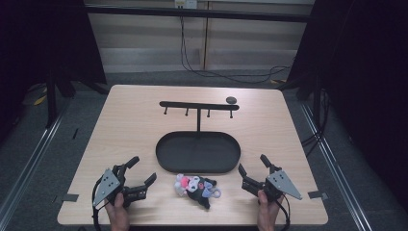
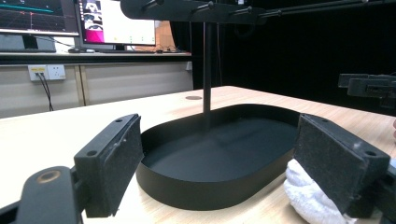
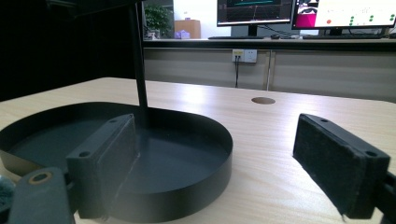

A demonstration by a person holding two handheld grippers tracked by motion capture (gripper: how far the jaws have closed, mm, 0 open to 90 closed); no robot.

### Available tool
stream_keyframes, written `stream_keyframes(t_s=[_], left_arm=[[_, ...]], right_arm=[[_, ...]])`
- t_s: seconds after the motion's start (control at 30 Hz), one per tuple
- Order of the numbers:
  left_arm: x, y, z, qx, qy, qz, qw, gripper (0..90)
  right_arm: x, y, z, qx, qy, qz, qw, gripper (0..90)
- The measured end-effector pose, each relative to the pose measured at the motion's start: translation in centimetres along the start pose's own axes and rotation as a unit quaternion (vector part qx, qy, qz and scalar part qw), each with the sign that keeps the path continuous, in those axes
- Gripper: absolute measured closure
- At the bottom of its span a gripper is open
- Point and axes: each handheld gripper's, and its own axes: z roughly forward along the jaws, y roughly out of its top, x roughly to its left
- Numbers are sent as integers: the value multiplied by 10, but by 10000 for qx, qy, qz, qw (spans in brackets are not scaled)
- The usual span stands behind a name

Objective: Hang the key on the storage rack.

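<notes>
A black oval tray (image 1: 168,159) sits mid-table with a thin post rising from it to a black crossbar (image 1: 192,105) that carries several small hooks. A small heap of plush keychain toys (image 1: 196,186), pink, white, black and lilac, lies on the wood just in front of the tray. My left gripper (image 1: 143,170) rests open near the front left edge, pointing toward the tray (image 2: 205,186); a white plush part (image 2: 308,198) lies by its right jaw. My right gripper (image 1: 253,165) stands open at the front right, with the tray (image 3: 187,186) ahead of its left jaw.
A small dark round disc (image 1: 231,100) sits on the table behind the crossbar's right end. Bits of tape mark the front corners. Black curtains flank the table, and cables run along the floor and wall behind. Monitors stand on a far desk (image 3: 261,42).
</notes>
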Motion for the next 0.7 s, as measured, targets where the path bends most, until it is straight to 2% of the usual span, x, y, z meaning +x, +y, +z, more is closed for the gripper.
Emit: stream_keyframes(t_s=[0.1, 0.2, 0.27, 0.47, 0.6, 0.7], left_arm=[[0, 0, 0, -8, -9, 4, 10000, 153], [-1, 0, 1, -11, -11, -25, 10000, 153], [-1, 0, 1, 19, -40, 49, 10000, 153], [-1, 0, 1, 20, -51, 52, 10000, 153], [-1, 0, 1, 25, -50, 56, 10000, 153], [-1, 0, 1, 26, -46, 53, 10000, 153]], right_arm=[[1, 0, 1, 39, -70, -73, 9999, 128], [0, 0, -1, 51, -111, 89, 9999, 129], [-1, 0, -1, 56, -83, 135, 9999, 130], [3, 1, 0, 118, -1, -73, 9999, 130], [2, 2, 3, 289, -1, -40, 9996, 151], [6, 4, 5, 584, 113, -159, 9981, 195]])
